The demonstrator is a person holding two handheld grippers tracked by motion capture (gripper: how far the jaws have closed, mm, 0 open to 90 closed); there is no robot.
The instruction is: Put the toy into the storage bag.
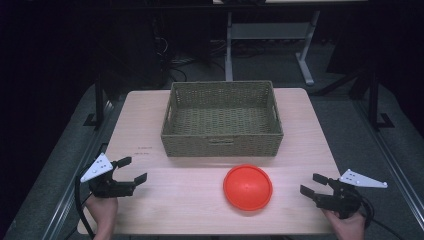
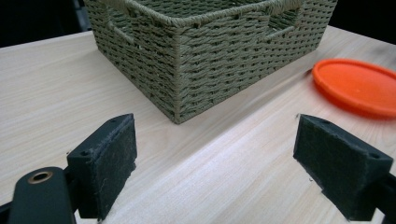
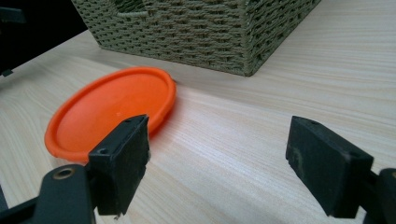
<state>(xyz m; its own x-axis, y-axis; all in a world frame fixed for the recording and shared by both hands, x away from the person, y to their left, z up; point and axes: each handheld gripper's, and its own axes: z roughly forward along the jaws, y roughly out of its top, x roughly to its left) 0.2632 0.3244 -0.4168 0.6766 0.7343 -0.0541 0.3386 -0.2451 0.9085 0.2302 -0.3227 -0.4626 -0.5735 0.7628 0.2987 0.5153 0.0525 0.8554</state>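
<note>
Here my left hand-held gripper (image 1: 134,169) and right hand-held gripper (image 1: 310,184) both gape wide, holding nothing. The smooth round orange plastic lid (image 1: 248,187) lies between them on the pale wood-grain counter (image 1: 150,200), before the rectangular woven basket (image 1: 222,142).

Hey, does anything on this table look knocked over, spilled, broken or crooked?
Nothing stands out. The woven basket sits square and upright, empty as far as shows. The orange plate lies whole in front of it, apart from it. Both tongs, left and right, are open and hold nothing.

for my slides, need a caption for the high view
Two open hand-held grippers, left and right, flank an orange disc before an empty wicker basket.
</note>
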